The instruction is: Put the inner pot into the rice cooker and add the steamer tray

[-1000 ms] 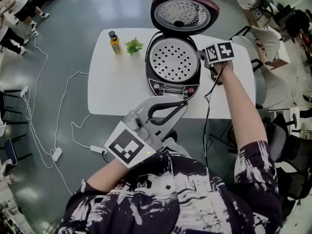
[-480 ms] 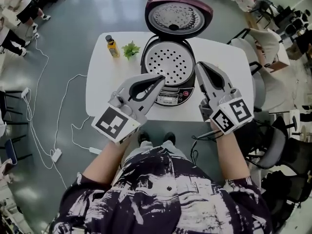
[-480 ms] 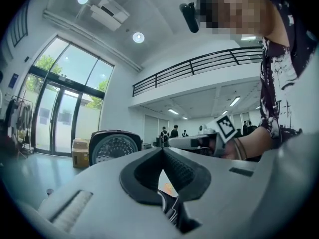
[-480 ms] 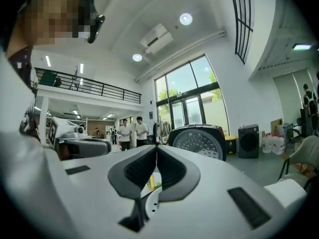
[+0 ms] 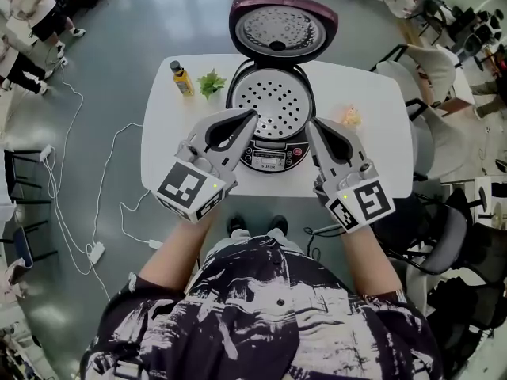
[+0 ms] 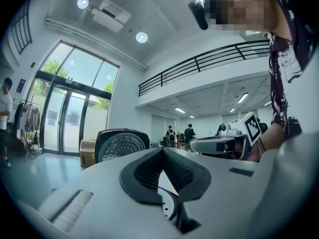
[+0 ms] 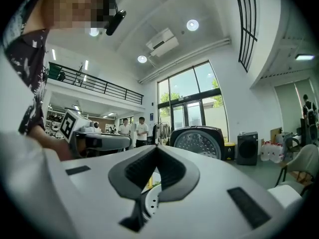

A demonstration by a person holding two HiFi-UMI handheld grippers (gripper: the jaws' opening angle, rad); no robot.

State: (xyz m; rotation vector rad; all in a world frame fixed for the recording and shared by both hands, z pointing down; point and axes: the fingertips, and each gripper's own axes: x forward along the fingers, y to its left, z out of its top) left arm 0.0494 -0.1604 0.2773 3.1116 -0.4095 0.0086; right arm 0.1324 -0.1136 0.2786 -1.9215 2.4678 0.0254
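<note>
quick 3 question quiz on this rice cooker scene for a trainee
1. True or false: the lid of the rice cooker is shut.
2. What lies in the cooker's opening? A) steamer tray B) bottle C) plant
3. Fill in: the left gripper and right gripper both have jaws ____, holding nothing.
Key: 1 false; 2 A; 3 shut.

steamer tray [image 5: 271,101]: perforated bright metal | rice cooker lid [image 5: 283,32]: glossy maroon shell | table [image 5: 182,141]: smooth matt white
</note>
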